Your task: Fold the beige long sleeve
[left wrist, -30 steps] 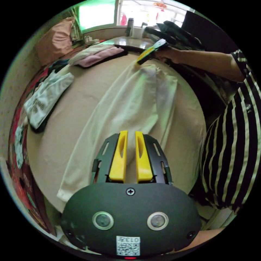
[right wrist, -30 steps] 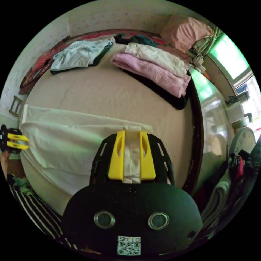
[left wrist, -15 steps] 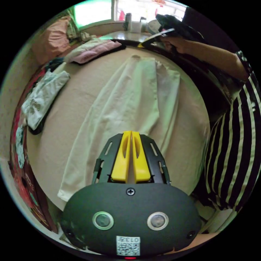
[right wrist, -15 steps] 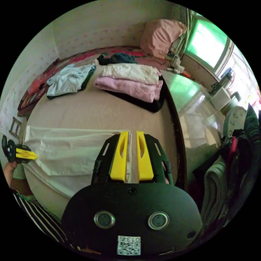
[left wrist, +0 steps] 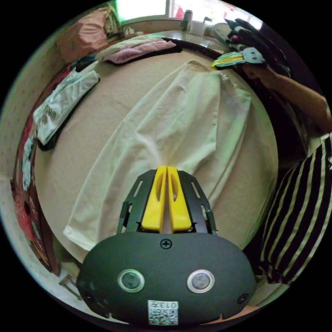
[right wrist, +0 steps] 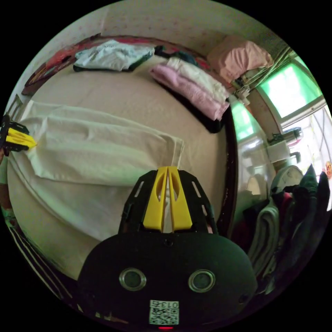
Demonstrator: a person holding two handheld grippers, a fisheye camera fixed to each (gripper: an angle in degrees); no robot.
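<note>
The beige long sleeve (left wrist: 173, 114) lies stretched out on the tan bed sheet (left wrist: 103, 86), one long side folded over. My left gripper (left wrist: 167, 168) is shut on its near end, and creases fan out from the jaw tips. In the right gripper view that same gripper (right wrist: 33, 143) meets the garment (right wrist: 97, 152) at the far left. My right gripper (right wrist: 167, 168) is shut where the folded layer's end edge runs into its tips. Seen from the left gripper view, it (left wrist: 213, 64) sits at the garment's far corner, held by a hand.
A folded pink and cream stack (right wrist: 193, 86) and a folded pale shirt (right wrist: 110, 55) lie along the bed's far side, a pink pillow (right wrist: 238, 57) beyond. A glossy table (right wrist: 245, 138) and heaped clothes (right wrist: 287, 214) flank the bed. A person in a striped top (left wrist: 297, 200) stands close.
The left gripper went from open to shut on the garment's end. The right gripper let go of the cloth it held, lifted, then came down shut at the far edge.
</note>
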